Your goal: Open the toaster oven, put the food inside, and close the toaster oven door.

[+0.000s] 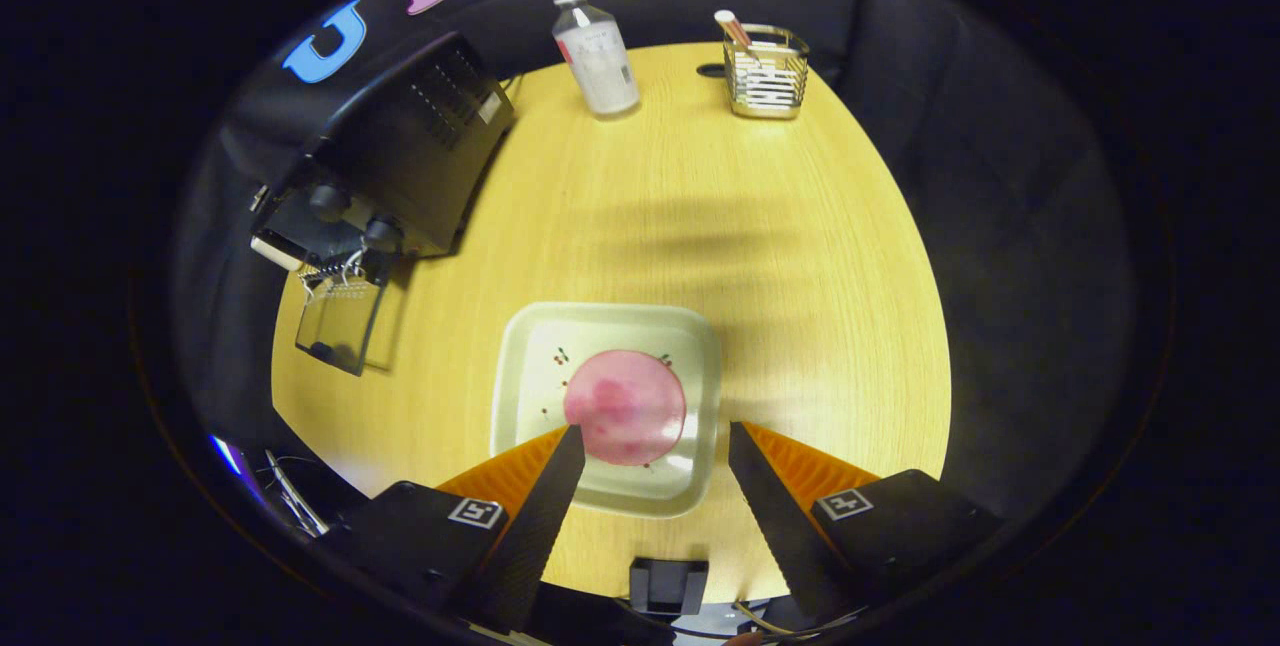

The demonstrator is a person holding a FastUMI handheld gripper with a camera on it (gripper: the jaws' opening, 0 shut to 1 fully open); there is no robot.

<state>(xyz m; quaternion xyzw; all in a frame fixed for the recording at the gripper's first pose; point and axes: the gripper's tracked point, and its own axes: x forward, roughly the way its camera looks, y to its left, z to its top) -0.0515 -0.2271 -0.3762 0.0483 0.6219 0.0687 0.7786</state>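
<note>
A round pink slice of food [625, 407] lies on a square white plate [525, 356] on the yellow wooden table. My gripper [655, 431] hangs above the plate's near side, open, its two black fingertips [568, 446] spread either side of the food with nothing held. The black toaster oven [385, 151] stands far to the left beyond the fingers, its glass door [340, 321] folded down open onto the table, a wire rack edge showing at its mouth.
A clear plastic bottle [597, 54] stands at the table's far side. To its right is a metal wire holder [766, 72] with a pen-like item in it. Bare table [700, 216] lies between plate and oven.
</note>
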